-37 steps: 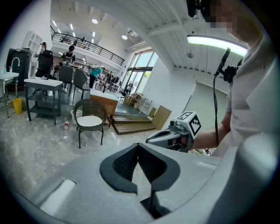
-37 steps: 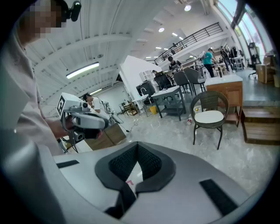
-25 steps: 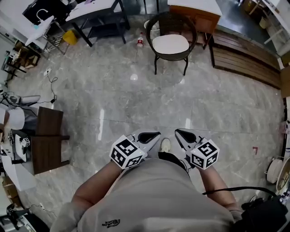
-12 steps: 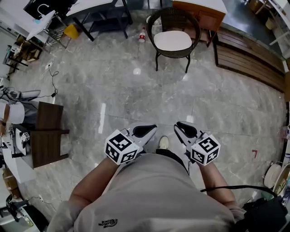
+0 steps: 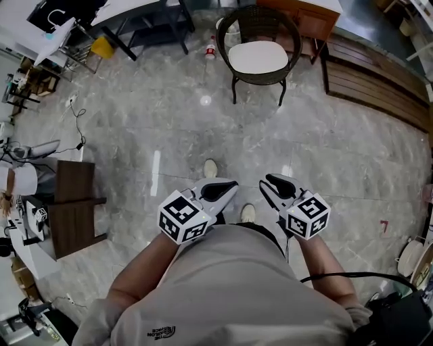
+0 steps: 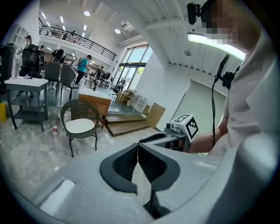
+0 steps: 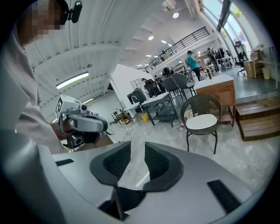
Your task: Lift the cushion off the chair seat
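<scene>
A dark wicker chair [image 5: 258,27] stands far ahead on the marble floor, and a white cushion [image 5: 258,57] lies flat on its seat. Both gripper views show the same chair [image 6: 81,114] [image 7: 200,105] and cushion [image 6: 80,126] [image 7: 201,121] at a distance. My left gripper [image 5: 233,184] [image 6: 138,145] is held at waist height, shut and empty, its tips touching. My right gripper [image 5: 265,181] [image 7: 137,148] is beside it. Its jaws are opening, with nothing between them. Both grippers are well short of the chair.
Dark tables [image 5: 135,20] stand at the upper left, with a yellow bin [image 5: 103,47] beside them. A bottle [image 5: 210,51] stands left of the chair. Wooden steps [image 5: 379,81] run along the right. A brown cabinet [image 5: 71,216] is at the left, and a cable [image 5: 76,125] lies on the floor.
The person has stepped forward; one shoe now shows ahead of the left gripper. Both grippers moved with the body toward the chair, which sits a little larger in the head view.
</scene>
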Motion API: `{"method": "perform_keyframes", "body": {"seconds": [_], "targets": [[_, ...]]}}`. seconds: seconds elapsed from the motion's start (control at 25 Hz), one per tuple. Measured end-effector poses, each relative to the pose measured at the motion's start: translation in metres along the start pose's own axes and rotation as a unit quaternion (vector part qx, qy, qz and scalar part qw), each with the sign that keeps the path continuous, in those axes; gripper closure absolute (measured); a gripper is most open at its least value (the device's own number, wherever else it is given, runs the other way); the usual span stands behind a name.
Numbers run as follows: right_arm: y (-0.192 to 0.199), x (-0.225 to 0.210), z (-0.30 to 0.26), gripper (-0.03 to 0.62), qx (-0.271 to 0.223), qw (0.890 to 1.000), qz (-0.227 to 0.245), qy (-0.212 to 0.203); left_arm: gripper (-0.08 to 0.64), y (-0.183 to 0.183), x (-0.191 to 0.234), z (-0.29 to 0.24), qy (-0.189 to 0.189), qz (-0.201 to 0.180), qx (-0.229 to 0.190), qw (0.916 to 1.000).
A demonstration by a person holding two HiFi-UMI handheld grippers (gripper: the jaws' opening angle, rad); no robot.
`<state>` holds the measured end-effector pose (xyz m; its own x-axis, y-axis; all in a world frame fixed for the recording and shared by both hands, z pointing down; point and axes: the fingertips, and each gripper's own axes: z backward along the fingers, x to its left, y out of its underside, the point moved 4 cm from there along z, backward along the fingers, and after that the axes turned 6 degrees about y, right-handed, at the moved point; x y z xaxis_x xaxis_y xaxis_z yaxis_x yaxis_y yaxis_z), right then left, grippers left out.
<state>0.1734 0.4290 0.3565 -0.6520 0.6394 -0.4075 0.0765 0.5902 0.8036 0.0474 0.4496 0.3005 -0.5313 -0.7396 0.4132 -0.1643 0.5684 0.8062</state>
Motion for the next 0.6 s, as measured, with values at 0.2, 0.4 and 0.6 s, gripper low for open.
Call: {"method": "perform_keyframes", "body": {"seconds": [0.2, 0.4, 0.6], "targets": [[-0.025, -0.019, -0.047, 0.495, 0.006, 0.999, -0.018, 0.028, 0.552, -0.03, 0.062, -0.009, 0.042, -0.004, -0.006, 0.9991], [-0.075, -0.031, -0.102, 0.496, 0.005, 0.997, -0.034, 0.064, 0.552, -0.071, 0.134, 0.0, 0.078, -0.007, -0.003, 0.997], [-0.118, -0.042, -0.159, 0.495, 0.0, 0.994, -0.047, 0.094, 0.552, -0.095, 0.207, 0.031, 0.088, -0.016, 0.008, 0.9959]]}}
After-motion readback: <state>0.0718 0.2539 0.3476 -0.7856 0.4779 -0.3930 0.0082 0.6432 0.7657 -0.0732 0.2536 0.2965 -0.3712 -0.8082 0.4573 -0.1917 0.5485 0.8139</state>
